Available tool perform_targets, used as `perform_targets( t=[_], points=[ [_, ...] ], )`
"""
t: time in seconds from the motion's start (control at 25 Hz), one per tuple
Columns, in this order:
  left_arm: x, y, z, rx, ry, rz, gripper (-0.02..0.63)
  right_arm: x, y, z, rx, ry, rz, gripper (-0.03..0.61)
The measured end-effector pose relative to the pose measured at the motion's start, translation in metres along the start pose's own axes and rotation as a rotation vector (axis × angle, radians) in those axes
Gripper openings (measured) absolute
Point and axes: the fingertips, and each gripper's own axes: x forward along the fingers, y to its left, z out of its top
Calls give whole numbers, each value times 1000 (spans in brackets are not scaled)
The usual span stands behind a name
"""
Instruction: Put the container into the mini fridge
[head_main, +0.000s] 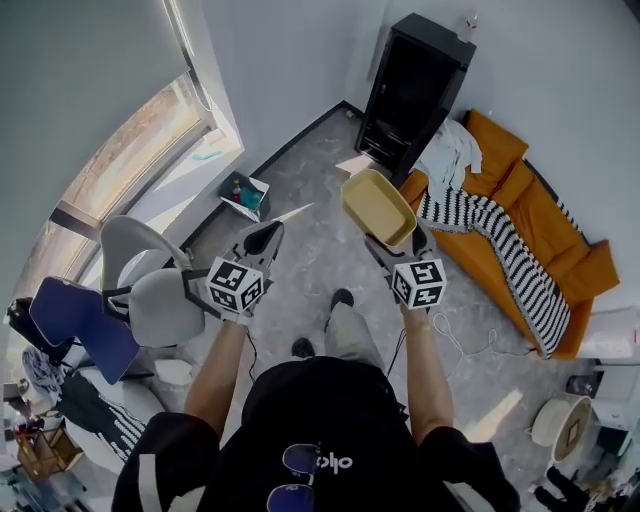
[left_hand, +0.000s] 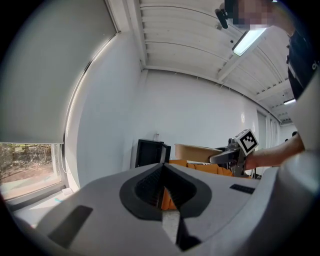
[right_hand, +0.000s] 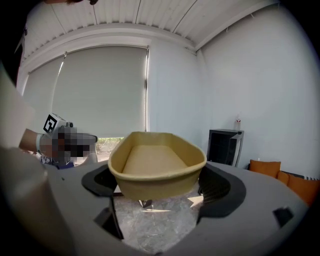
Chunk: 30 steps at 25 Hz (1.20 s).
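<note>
Mid-room, I hold the container up in the R gripper, jaws clamped on its lower wall from both sides. The R gripper view shows the tan tub open side up and empty, but the tub itself hides where the pads meet it. The L gripper hangs level with it, well apart, jaws together w/ nothing between them. Thru the slit behind the tips I see only a sliver of orange. The fridge, a black box, stands against the far wall, well apart from the container. Its door looks ajar in the L gripper view, but the interior is dark & I can't make out shelves. Just beside it an orange sofa carries a striped blanket and a white cloth; the sofa's far end runs out toward the frame edge. At left, a grey chair and a blue chair stand near the window. A small box sits on the floor by the wall, contents too small to ID. My torso blocks the floor below the grippers.
</note>
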Motion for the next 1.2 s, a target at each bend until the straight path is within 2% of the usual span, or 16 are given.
perform_targets(
  t=[0.32, 0.72, 0.96, 1.2],
  points=[
    [111, 59, 6, 3, 38, -3, 8, 94, -76, 26, 3, -13, 18, 505],
    [251, 117, 49, 2, 35, 7, 8, 190, -184, 67, -1, 10, 33, 505],
    [308, 136, 53, -5, 46, 15, 8, 230, -229, 72, 8, 24, 51, 505],
    [344, 152, 50, -16, 51, 37, 8, 262, -255, 67, 25, 35, 77, 505]
  ],
)
